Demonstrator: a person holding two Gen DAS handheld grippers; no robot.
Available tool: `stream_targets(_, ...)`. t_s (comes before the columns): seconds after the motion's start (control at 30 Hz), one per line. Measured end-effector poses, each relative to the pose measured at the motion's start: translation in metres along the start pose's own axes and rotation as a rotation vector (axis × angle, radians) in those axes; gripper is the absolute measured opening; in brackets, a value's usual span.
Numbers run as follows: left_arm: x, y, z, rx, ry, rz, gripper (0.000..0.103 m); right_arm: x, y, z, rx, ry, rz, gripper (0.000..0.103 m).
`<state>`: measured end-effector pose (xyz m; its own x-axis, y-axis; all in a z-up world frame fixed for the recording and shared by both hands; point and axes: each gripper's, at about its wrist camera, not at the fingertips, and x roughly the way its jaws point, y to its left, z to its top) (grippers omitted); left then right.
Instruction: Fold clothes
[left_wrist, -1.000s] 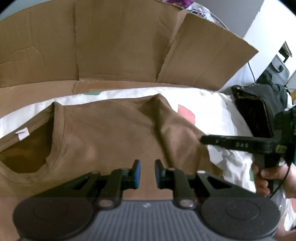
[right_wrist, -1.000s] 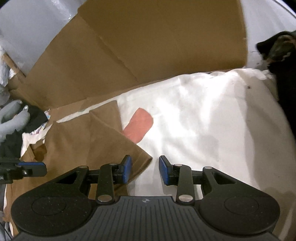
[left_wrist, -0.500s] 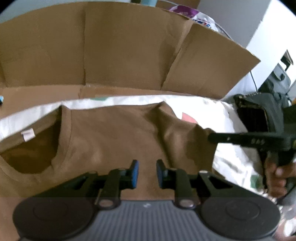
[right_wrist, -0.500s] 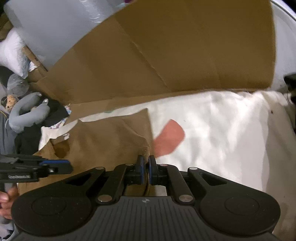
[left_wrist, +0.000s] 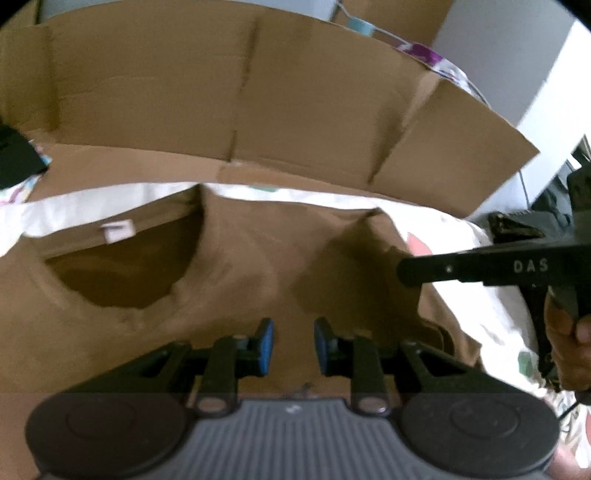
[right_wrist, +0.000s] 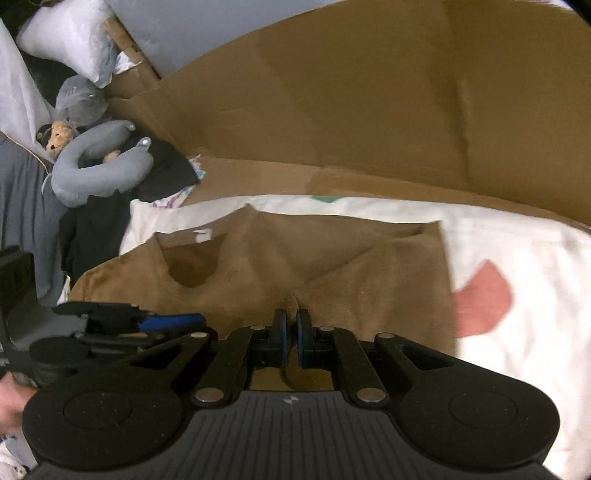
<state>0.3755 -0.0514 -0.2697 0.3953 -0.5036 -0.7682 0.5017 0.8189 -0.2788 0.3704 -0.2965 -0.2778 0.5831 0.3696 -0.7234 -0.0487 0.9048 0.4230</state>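
A brown T-shirt (left_wrist: 258, 266) lies flat on a white sheet (left_wrist: 461, 258), neck opening and white label (left_wrist: 118, 232) towards the left. My left gripper (left_wrist: 293, 345) hovers just over the shirt's chest, its blue pads apart with nothing between them. My right gripper (right_wrist: 291, 325) is shut on a pinch of the shirt's sleeve fabric (right_wrist: 291, 301), which is lifted and drawn in over the body (right_wrist: 332, 266). In the left wrist view the right gripper's finger (left_wrist: 443, 267) reaches in from the right, a hand (left_wrist: 565, 343) on its handle. The left gripper (right_wrist: 177, 319) shows at the right wrist view's lower left.
Tall brown cardboard (left_wrist: 258, 110) walls the far side of the sheet. A dark bag (left_wrist: 517, 225) sits at the right. In the right wrist view a grey neck pillow (right_wrist: 99, 170), dark clothes and white cushions crowd the left. A pink patch (right_wrist: 484, 295) marks the sheet.
The right gripper closed on the sleeve edge, then rose and carried it leftward over the shirt. The left gripper slid across the chest and its pads stand slightly wider apart.
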Motion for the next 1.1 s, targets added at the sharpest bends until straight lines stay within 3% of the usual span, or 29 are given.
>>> stream_targets(0.2,-0.004,0.027,-0.014,-0.131,-0.046,0.009,0.029,0.010,0.022,0.001,-0.004,-0.023,0.048,0.009)
stream_targets(0.33,0.000,0.028,-0.014,-0.144,-0.055,0.004,0.030,0.001,0.020,-0.004,-0.018,-0.028,0.027,0.027)
stream_targets(0.57,0.018,0.018,0.000,-0.090,-0.074,-0.056,0.040,-0.008,-0.017,-0.010,-0.017,-0.055,-0.100,0.028)
stream_targets(0.8,0.060,0.010,0.004,-0.078,-0.057,-0.108,0.037,-0.012,-0.053,-0.013,-0.017,-0.048,-0.188,0.028)
stream_targets(0.93,0.067,0.016,0.004,-0.131,-0.042,-0.119,0.036,-0.015,-0.066,-0.014,-0.031,0.004,-0.220,0.028)
stream_targets(1.1,0.066,0.031,0.003,-0.238,-0.020,-0.164,0.034,-0.024,-0.075,-0.010,-0.037,-0.011,-0.217,0.029)
